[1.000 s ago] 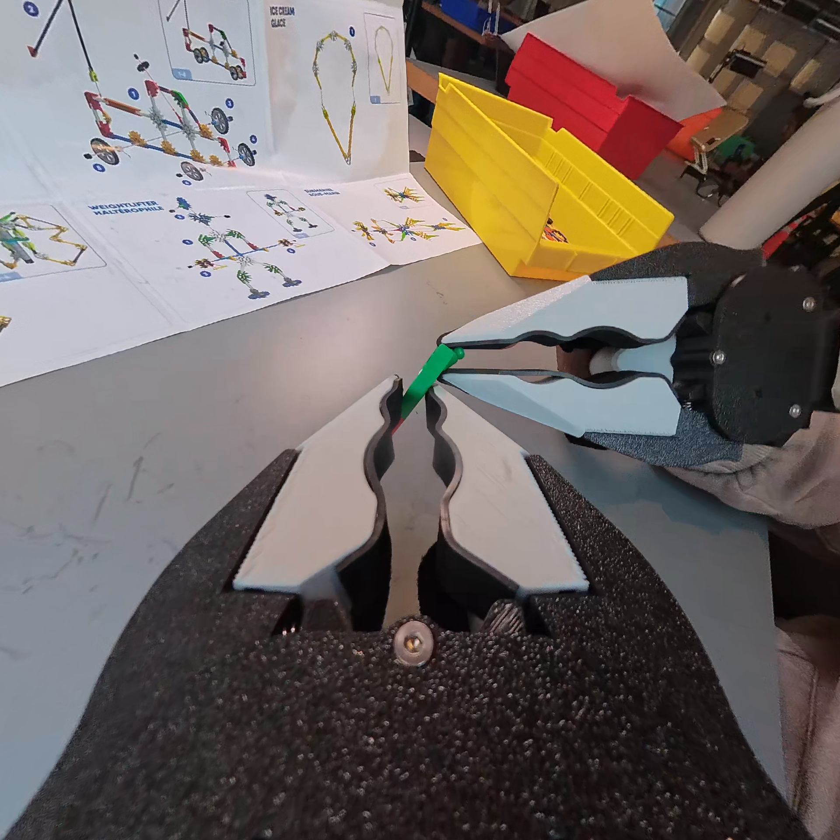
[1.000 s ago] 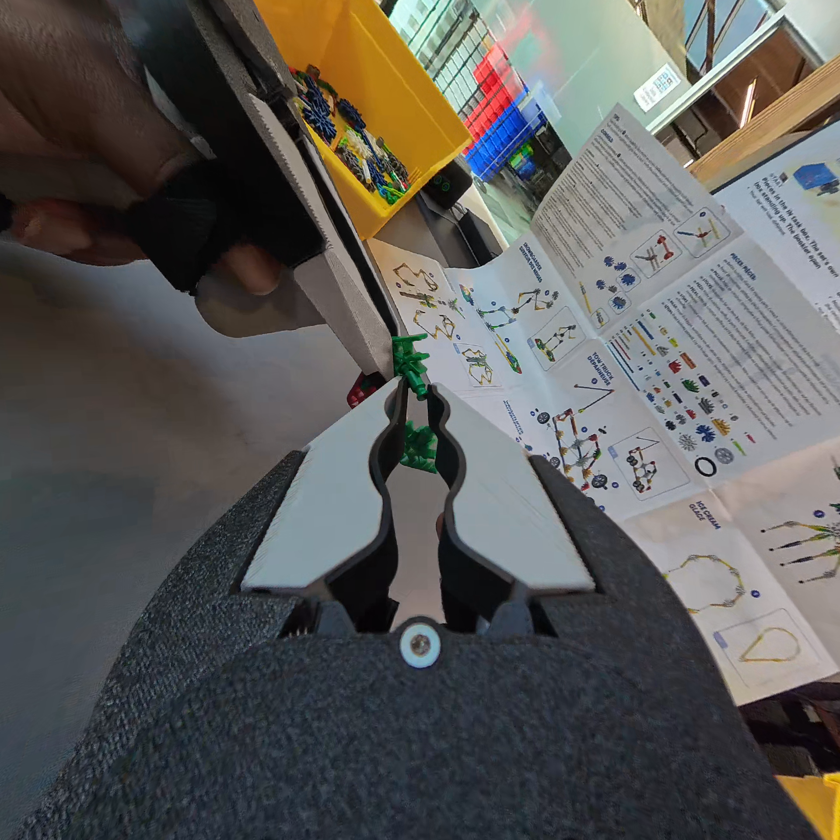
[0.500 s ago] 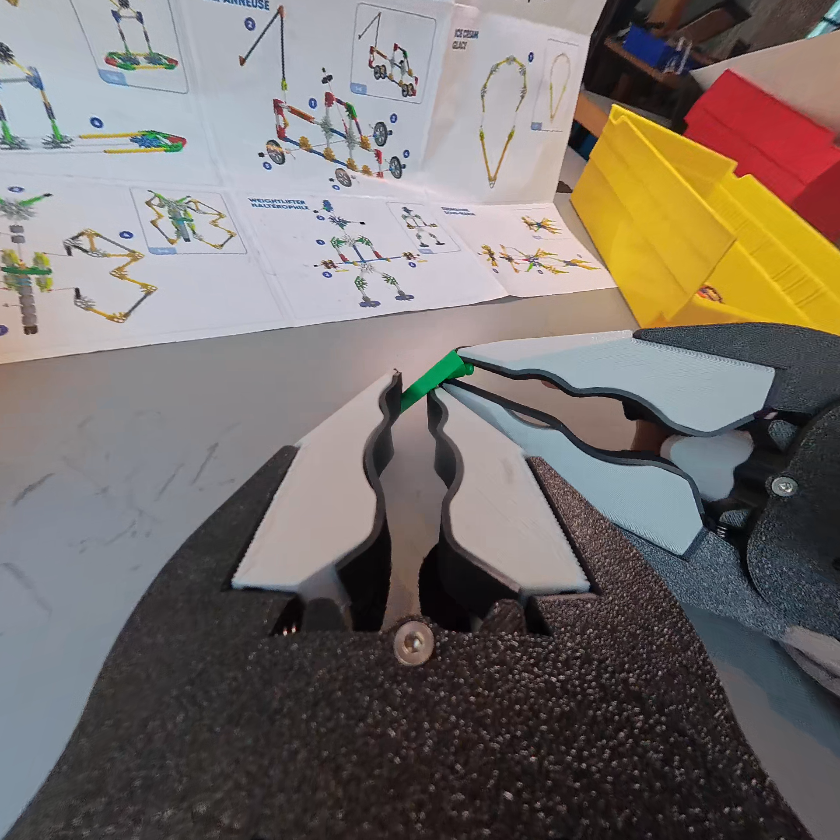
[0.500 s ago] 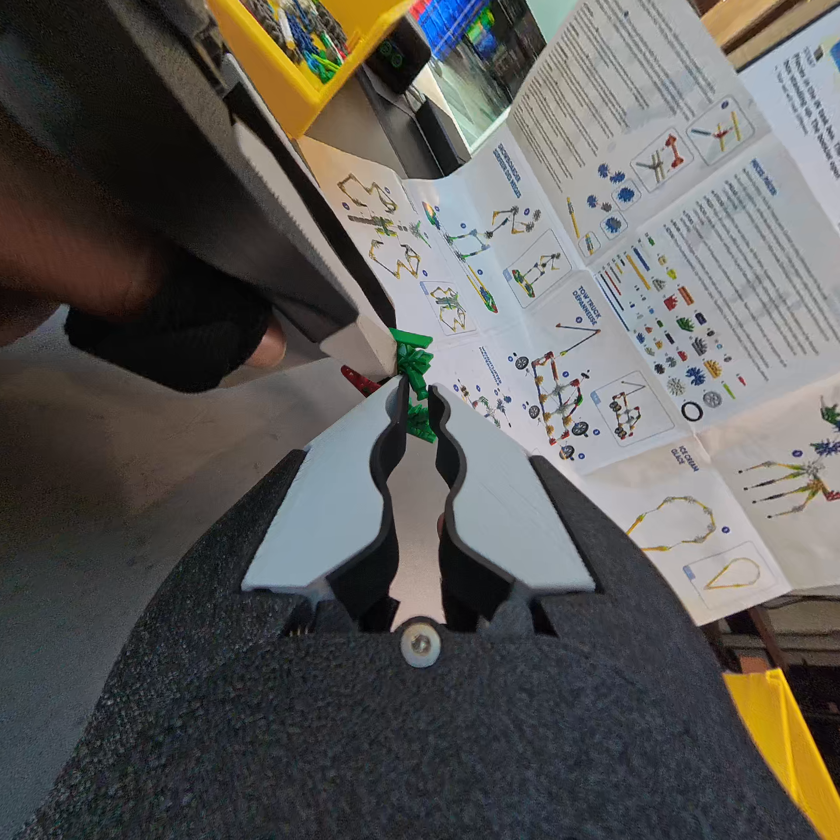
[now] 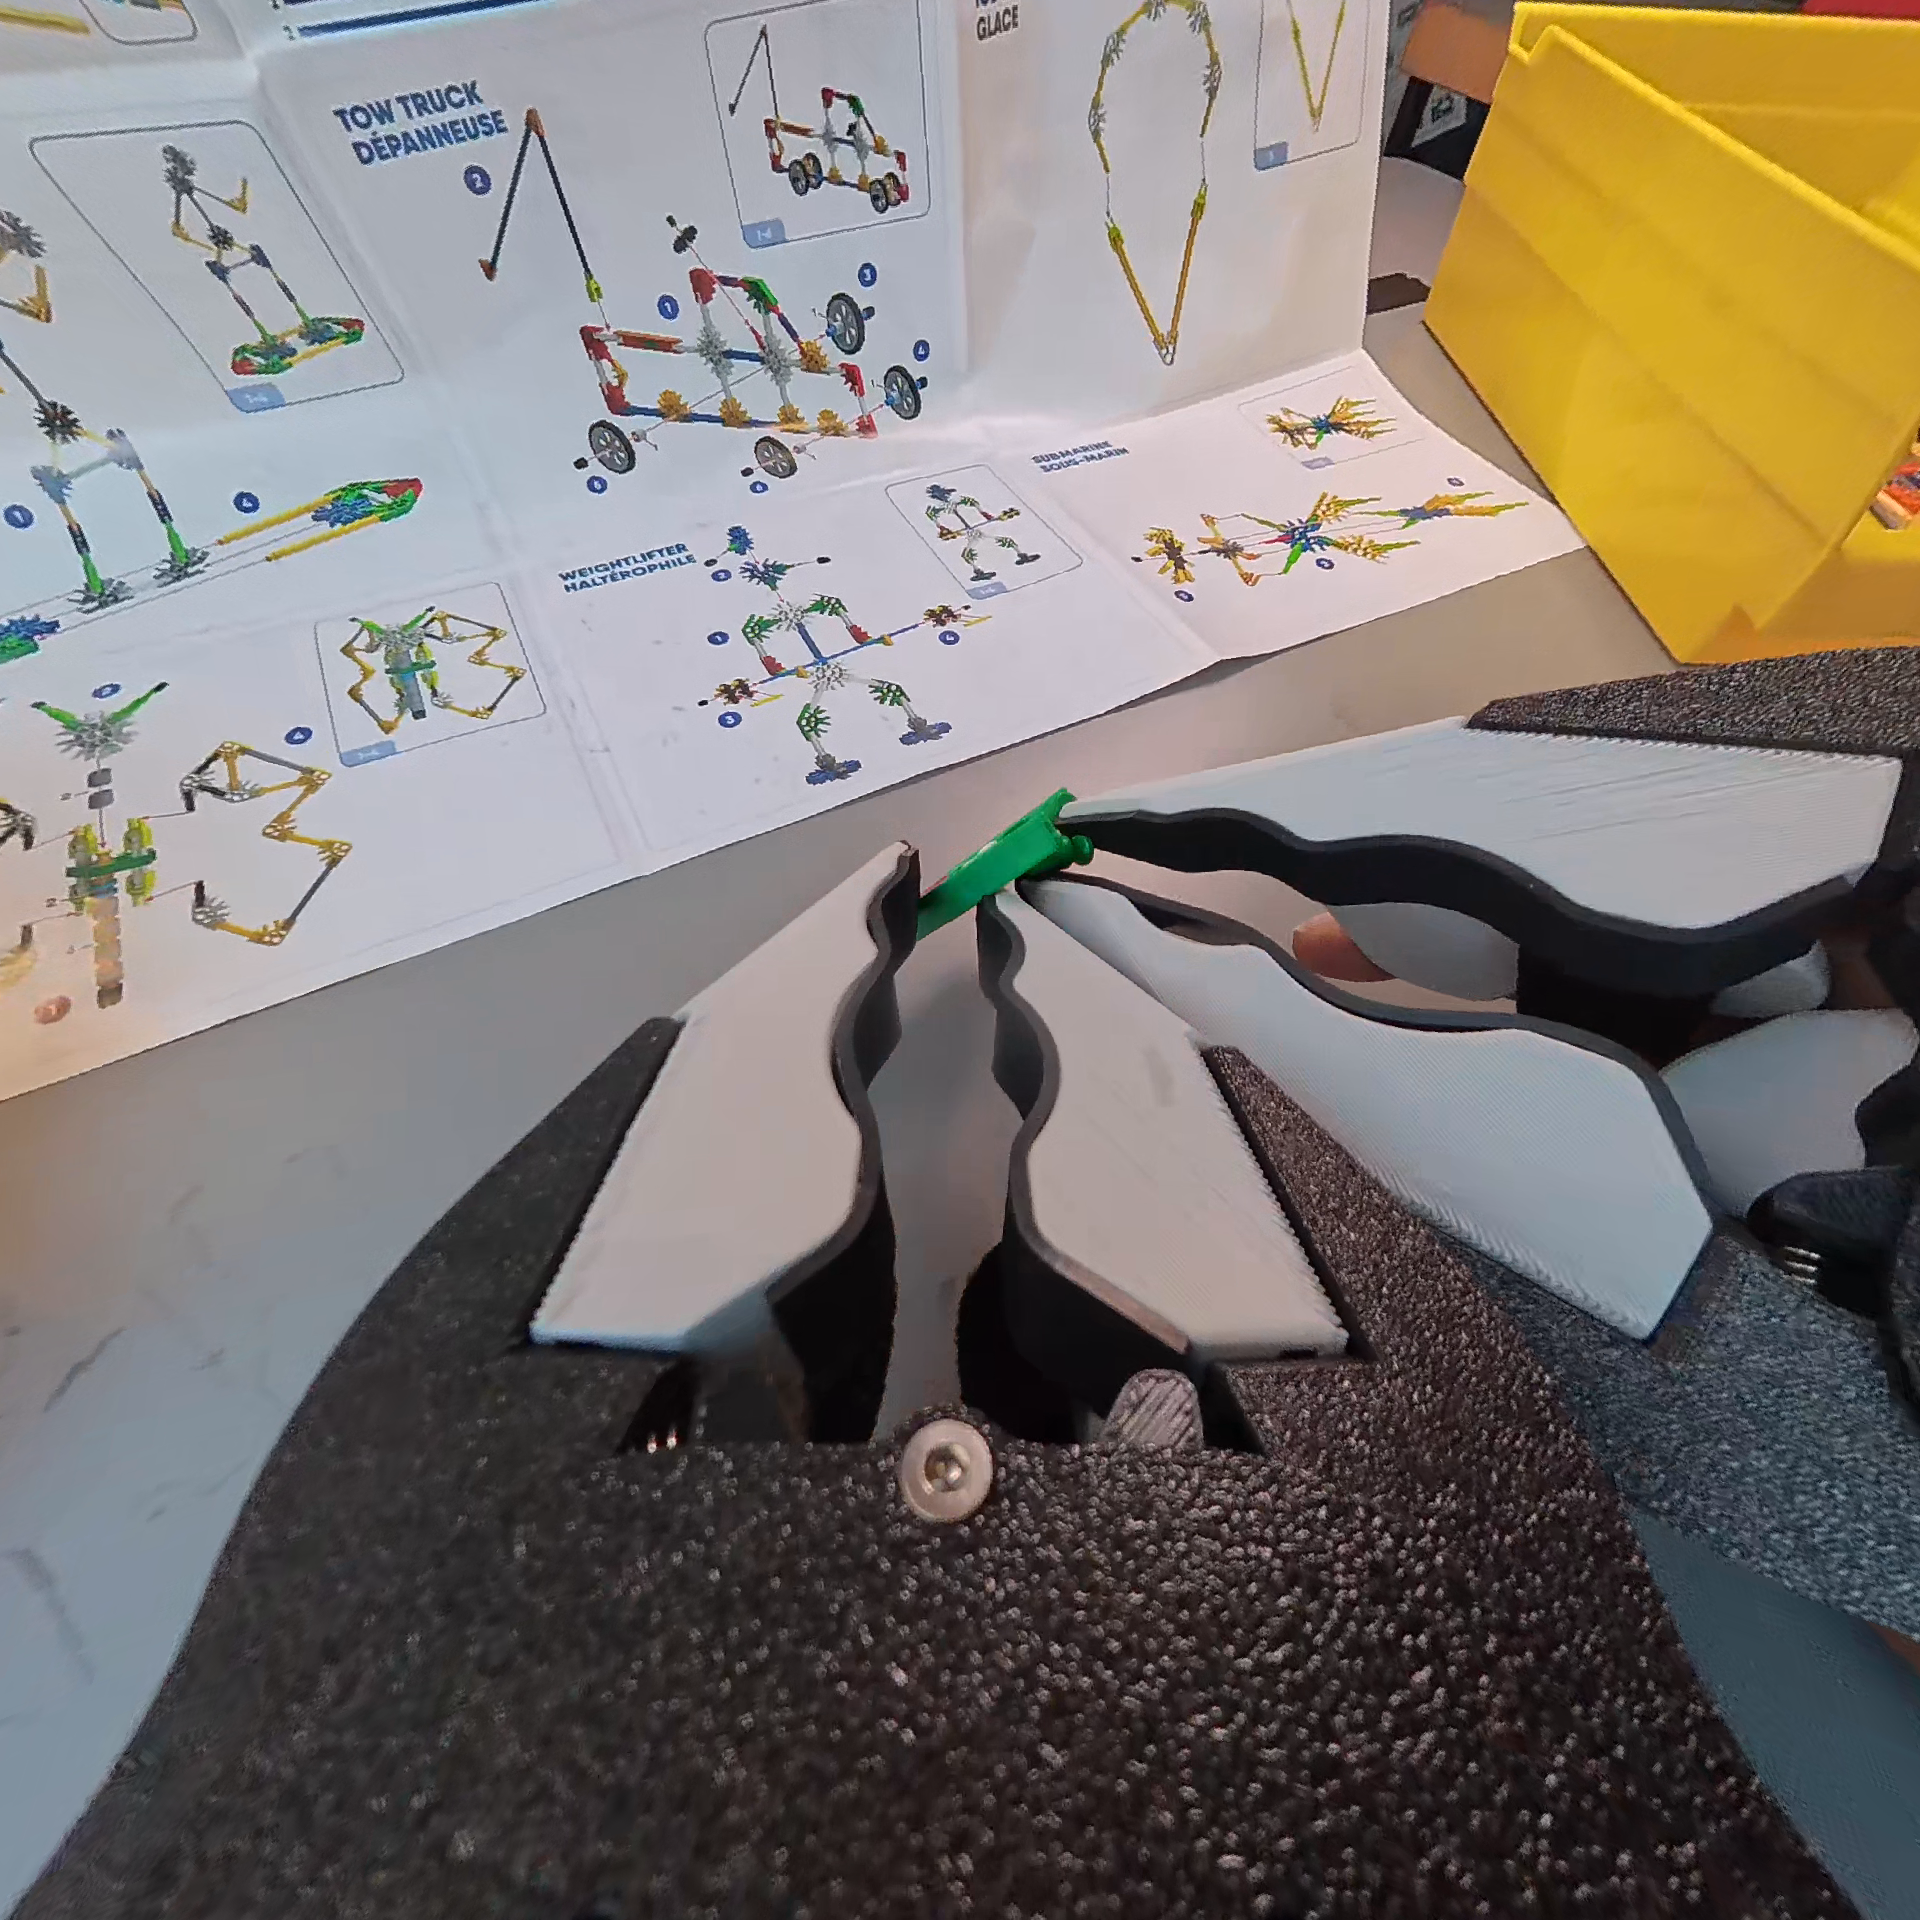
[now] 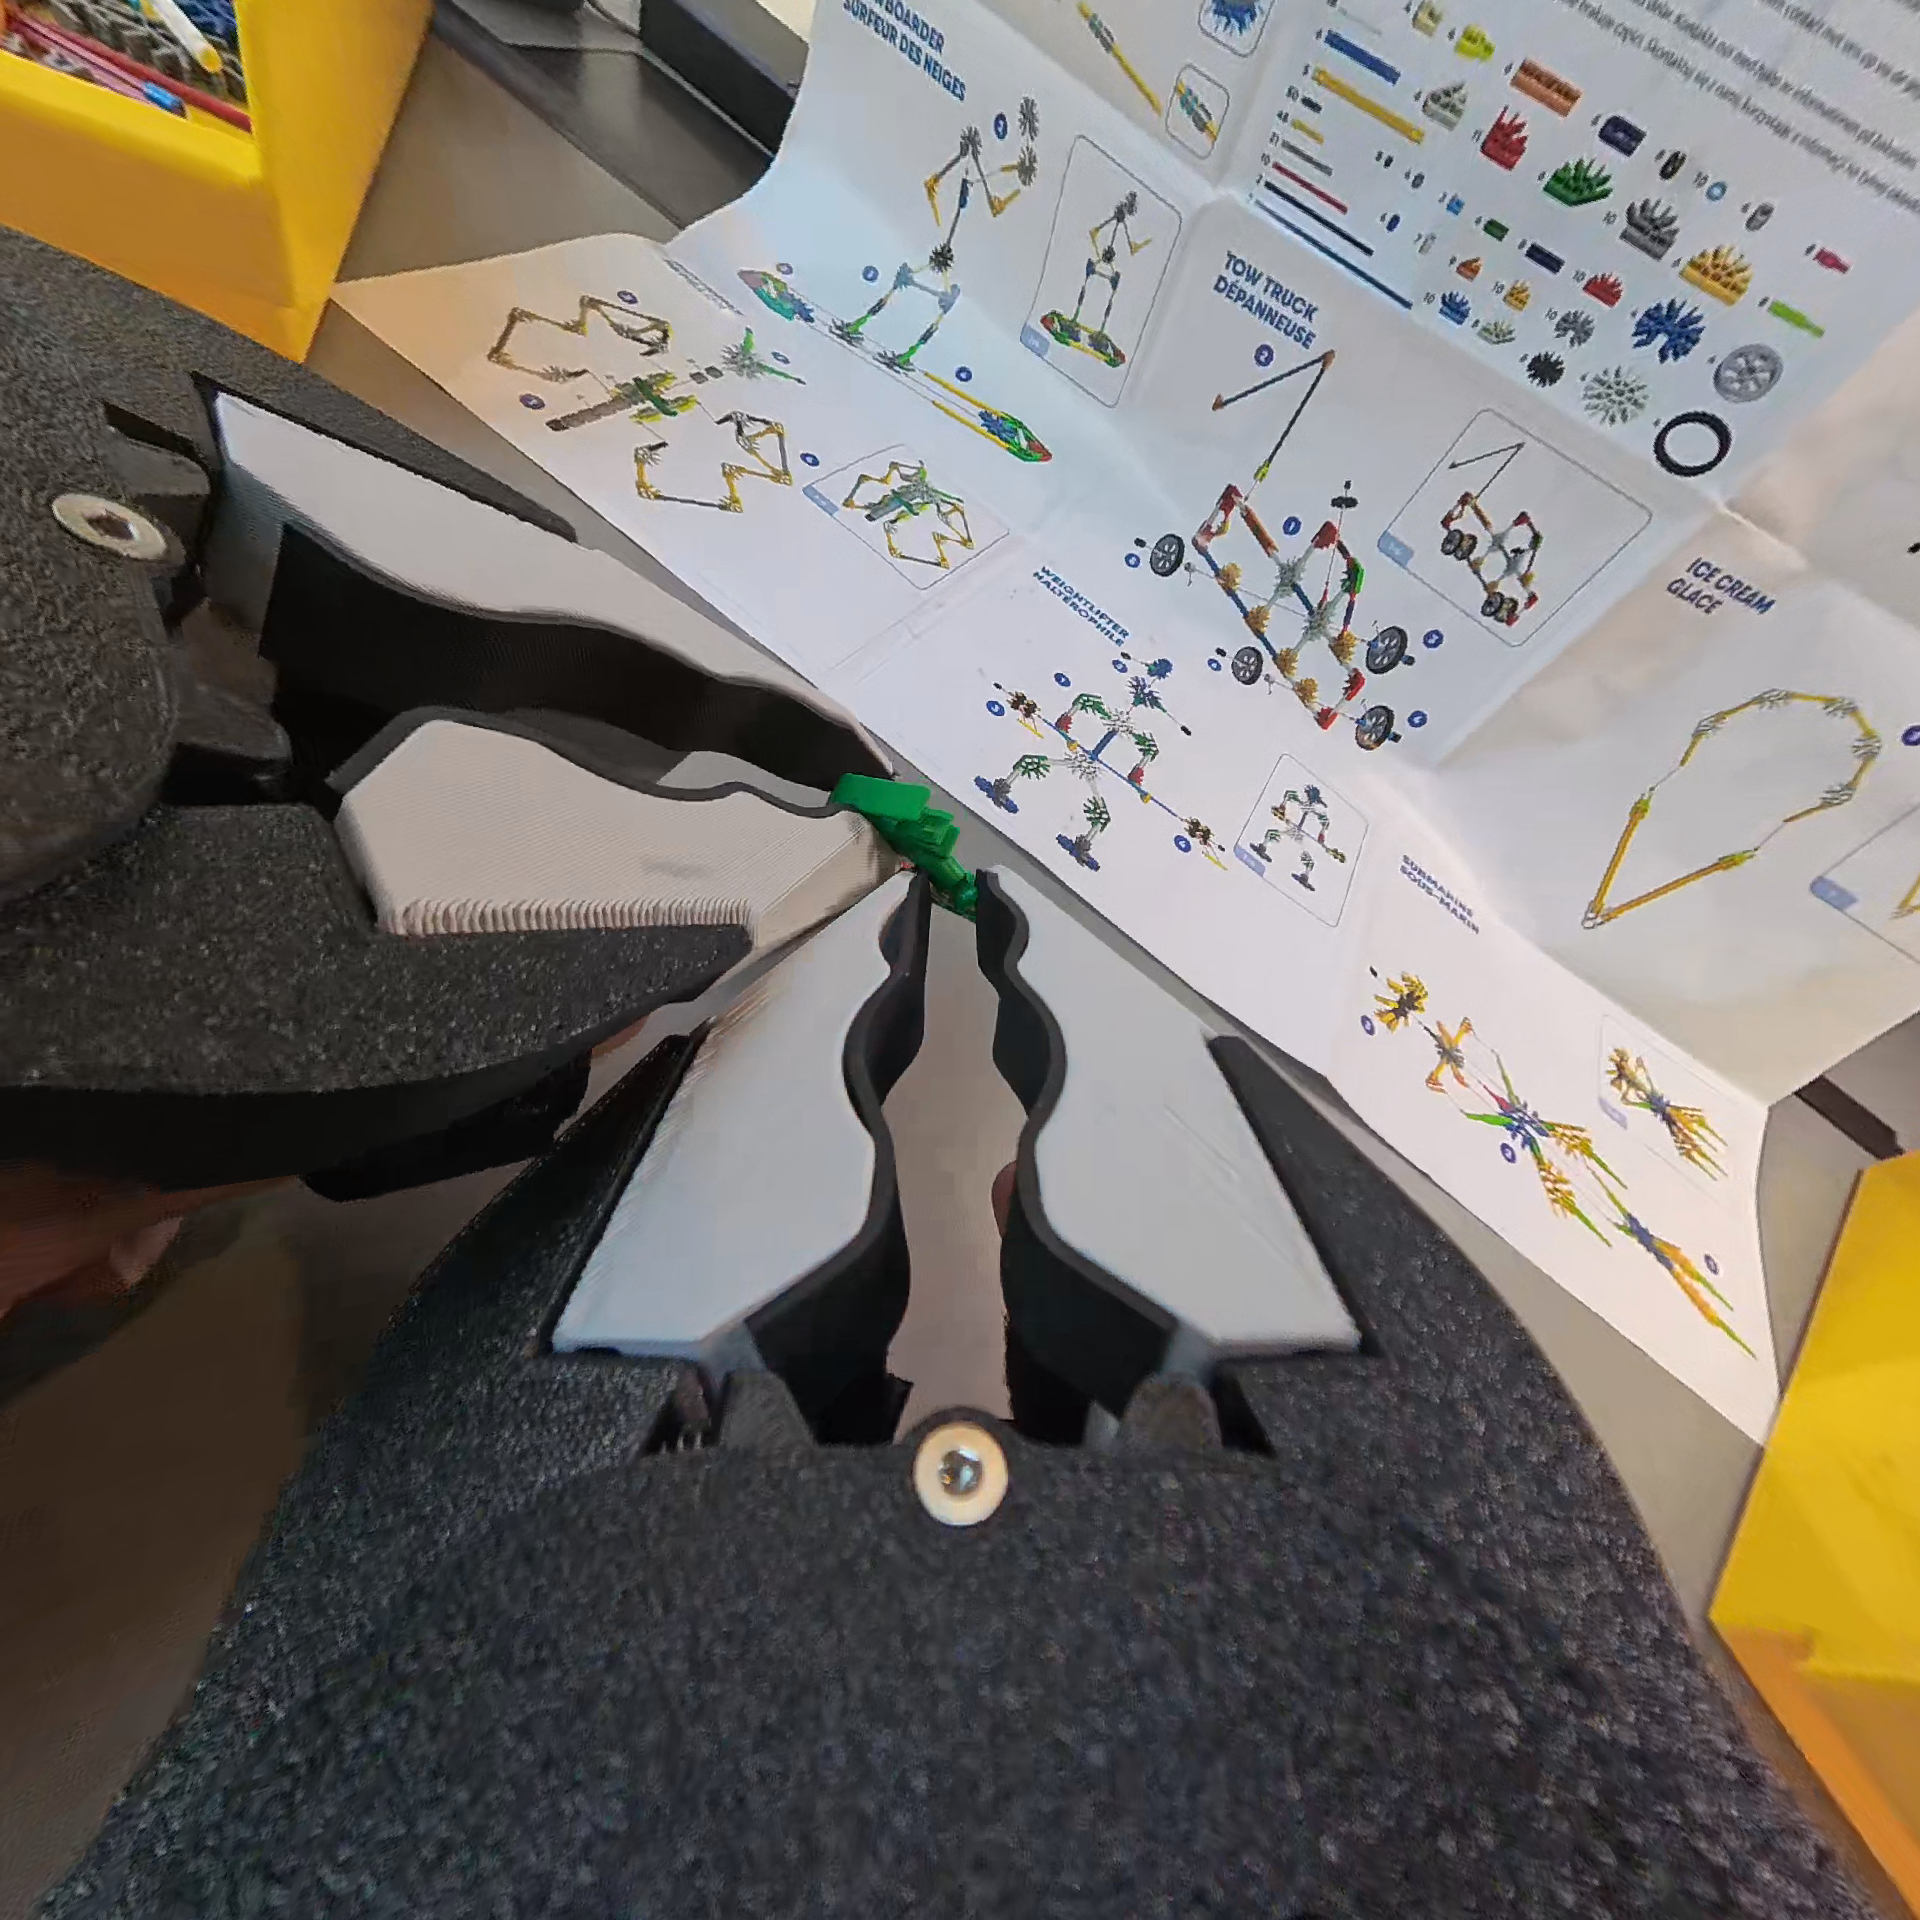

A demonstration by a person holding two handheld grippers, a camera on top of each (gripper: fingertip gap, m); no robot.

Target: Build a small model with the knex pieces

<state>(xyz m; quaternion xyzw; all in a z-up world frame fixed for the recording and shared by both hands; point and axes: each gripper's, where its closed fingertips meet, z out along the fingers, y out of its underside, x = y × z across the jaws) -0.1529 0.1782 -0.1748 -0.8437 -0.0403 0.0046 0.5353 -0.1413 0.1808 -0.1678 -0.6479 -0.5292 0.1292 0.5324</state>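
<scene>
Green plastic rod [image 5: 992, 873]: one piece, clamped at once by left tongs [image 5: 945, 883] and right tongs [image 6: 948, 894], two in all.

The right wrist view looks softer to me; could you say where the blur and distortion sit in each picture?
Right wrist view: the left gripper and hand at the left edge are smeared. Left wrist view: the green rod is crisp; the instruction sheet bows at the edges.
</scene>
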